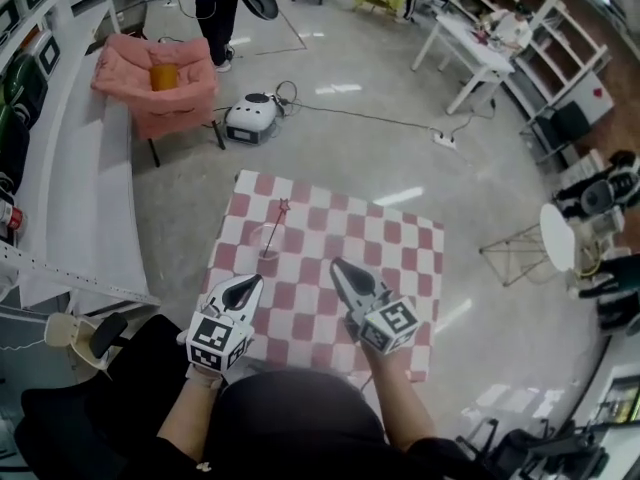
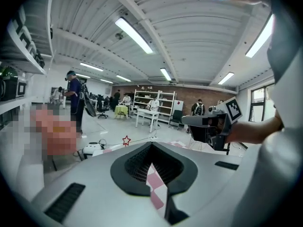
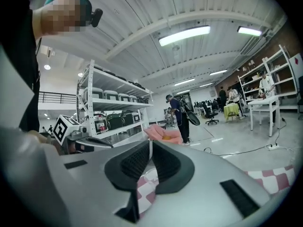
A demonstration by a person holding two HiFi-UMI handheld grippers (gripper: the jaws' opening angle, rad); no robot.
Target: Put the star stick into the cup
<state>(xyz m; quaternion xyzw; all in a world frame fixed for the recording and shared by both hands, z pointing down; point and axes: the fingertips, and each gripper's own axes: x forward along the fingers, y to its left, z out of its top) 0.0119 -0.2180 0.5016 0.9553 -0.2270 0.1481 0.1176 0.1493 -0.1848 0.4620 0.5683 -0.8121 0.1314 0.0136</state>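
Observation:
The star stick (image 1: 277,224) leans with its lower end in a small cup (image 1: 268,256) on the left part of the red and white checked cloth (image 1: 400,243). Its red star (image 2: 126,140) shows just above my left jaws in the left gripper view. My left gripper (image 1: 257,282) hovers close in front of the cup, shut, with nothing between its jaws. To its right, my right gripper (image 1: 336,265) is over the middle of the cloth, also shut and empty. Neither gripper touches the stick or the cup. Each gripper shows in the other's view: the right gripper (image 2: 191,120), the left gripper (image 3: 106,144).
A pink armchair (image 1: 155,83) and a white device (image 1: 250,118) with a cable stand on the floor beyond the table. White shelving (image 1: 70,168) runs along the left. A person (image 1: 215,8) stands at the back, and a white table (image 1: 475,53) is at the far right.

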